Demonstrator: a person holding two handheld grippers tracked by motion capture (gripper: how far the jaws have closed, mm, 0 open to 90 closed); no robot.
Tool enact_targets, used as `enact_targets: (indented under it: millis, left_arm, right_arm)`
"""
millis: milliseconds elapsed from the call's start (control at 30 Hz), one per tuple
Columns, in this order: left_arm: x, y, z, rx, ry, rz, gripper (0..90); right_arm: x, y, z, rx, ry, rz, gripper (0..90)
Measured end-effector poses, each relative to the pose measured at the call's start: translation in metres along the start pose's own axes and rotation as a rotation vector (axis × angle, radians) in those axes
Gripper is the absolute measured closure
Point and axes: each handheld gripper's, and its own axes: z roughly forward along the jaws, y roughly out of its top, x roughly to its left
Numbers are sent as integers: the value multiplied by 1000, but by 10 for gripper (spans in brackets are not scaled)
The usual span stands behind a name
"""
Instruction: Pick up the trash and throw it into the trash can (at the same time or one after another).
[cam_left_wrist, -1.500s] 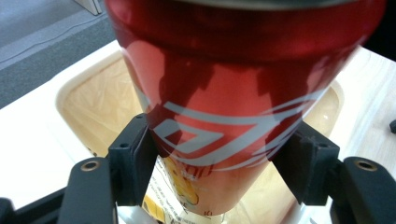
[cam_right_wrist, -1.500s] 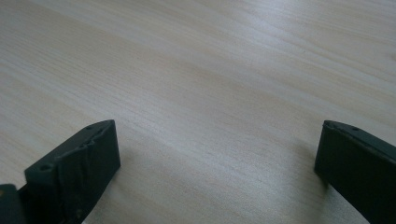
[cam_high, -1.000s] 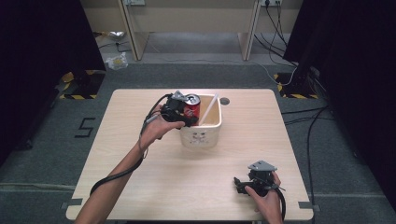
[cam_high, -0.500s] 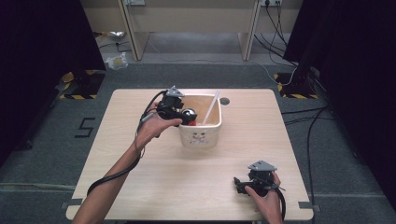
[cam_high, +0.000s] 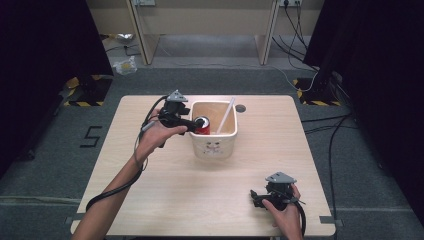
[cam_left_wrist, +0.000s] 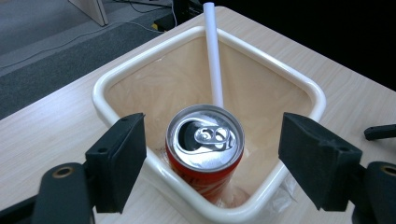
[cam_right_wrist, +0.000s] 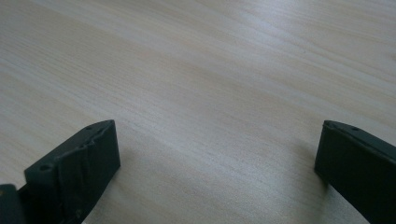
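One red aluminium drink can (cam_left_wrist: 205, 149) stands inside cream plastic bin (cam_left_wrist: 112, 79) near desk (cam_high: 150, 195) far edge; left claw (cam_left_wrist: 210, 163) apart around it. We lift straight up, avoiding white straw (cam_left_wrist: 213, 56). Right claw (cam_right_wrist: 215, 163) apart, idle.

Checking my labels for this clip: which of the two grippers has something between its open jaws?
The left gripper, up at the cream bin: its open jaws flank the red can. The right gripper has bare table between its jaws.
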Motion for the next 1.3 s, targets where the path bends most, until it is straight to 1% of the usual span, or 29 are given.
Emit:
enact_targets:
  millis: [267, 400, 567, 700, 833, 1100, 1300]
  left_arm:
    - [8, -10, -17, -29, 5, -29, 207]
    - [13, -15, -24, -29, 12, -34, 200]
    - [19, -23, -31, -41, 15, -50, 197]
    - [23, -29, -35, -48, 23, -62, 192]
    - [25, -36, -38, -49, 24, -58, 206]
    - [30, -50, -42, -64, 27, -81, 196]
    - [32, -60, -45, -64, 40, -82, 182]
  right_arm:
    - [0, 0, 0, 0, 0, 0, 2]
    - [0, 0, 0, 0, 0, 0, 2]
    - [0, 0, 0, 0, 0, -1, 2]
    - [0, 0, 0, 0, 0, 2, 2]
    - [0, 0, 0, 1, 0, 2, 2]
    - [0, 0, 0, 1, 1, 2, 2]
    - [0, 0, 0, 1, 1, 1, 2]
